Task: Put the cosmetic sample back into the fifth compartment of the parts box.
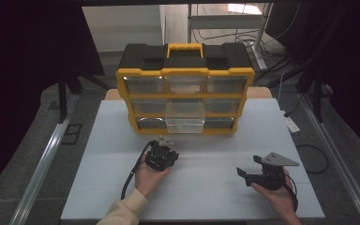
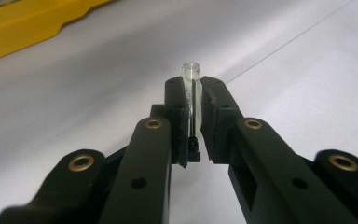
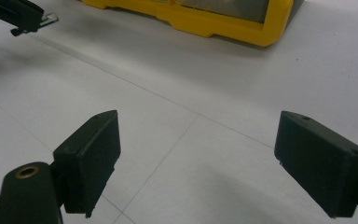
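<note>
Your left tool (image 2: 193, 100) is clamped on a small clear tube (image 2: 192, 79). The left gripper view shows this plainly: the tube stands between the two black pads, its open rim poking just past their tips, above the white tabletop (image 2: 98, 74). From the high view the tube is too small to make out; there you see your left tool (image 1: 163, 151) in your hand, just in front of the yellow and black drawer cabinet (image 1: 185, 89), whose lower middle clear drawer (image 1: 184, 121) stands pulled out. Your right tool (image 3: 200, 158) stands wide open with nothing between its pads, bare tabletop beneath. In the high view it (image 1: 244, 174) sits well apart from the left one, toward the right near edge. The right gripper view catches the left tool's tip in its upper left corner.
</note>
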### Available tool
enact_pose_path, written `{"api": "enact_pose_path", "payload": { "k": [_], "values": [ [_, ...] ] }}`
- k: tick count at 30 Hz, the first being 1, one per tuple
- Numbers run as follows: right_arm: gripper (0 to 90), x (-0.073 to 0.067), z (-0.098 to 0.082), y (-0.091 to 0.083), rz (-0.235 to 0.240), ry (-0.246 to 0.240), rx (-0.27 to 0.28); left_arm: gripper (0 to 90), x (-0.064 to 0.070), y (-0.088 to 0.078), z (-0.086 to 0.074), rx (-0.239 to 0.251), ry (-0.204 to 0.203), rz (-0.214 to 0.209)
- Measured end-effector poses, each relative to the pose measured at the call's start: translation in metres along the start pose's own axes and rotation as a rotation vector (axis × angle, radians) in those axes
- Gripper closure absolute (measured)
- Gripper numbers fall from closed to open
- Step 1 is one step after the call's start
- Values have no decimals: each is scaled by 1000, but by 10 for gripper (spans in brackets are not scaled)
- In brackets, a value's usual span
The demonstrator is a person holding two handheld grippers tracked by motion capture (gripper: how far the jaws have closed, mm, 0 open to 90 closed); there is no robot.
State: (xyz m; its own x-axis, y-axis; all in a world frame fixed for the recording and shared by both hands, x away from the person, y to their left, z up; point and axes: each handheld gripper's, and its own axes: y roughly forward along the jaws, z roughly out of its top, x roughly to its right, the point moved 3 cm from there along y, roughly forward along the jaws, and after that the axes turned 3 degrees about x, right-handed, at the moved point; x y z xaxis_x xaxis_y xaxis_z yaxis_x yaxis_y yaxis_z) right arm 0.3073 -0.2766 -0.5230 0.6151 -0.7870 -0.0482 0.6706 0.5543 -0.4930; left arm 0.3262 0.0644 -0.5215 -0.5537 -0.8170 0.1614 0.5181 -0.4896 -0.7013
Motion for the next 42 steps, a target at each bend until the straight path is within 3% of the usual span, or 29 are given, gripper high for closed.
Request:
{"api": "enact_pose_path", "payload": {
  "k": [14,19,35,42],
  "values": [
    [148,1,-1,0,-5,-1,-3,807,-1,-26,-5,88,38,-88],
    [149,0,0,0,-5,0,-2,807,-3,-33,-5,116,32,-121],
    [149,0,0,0,-3,-4,-3,807,-2,-50,-2,181,44,-130],
    [149,0,0,0,-4,-5,-4,807,-2,-64,4,237,57,-147]
  ]
}}
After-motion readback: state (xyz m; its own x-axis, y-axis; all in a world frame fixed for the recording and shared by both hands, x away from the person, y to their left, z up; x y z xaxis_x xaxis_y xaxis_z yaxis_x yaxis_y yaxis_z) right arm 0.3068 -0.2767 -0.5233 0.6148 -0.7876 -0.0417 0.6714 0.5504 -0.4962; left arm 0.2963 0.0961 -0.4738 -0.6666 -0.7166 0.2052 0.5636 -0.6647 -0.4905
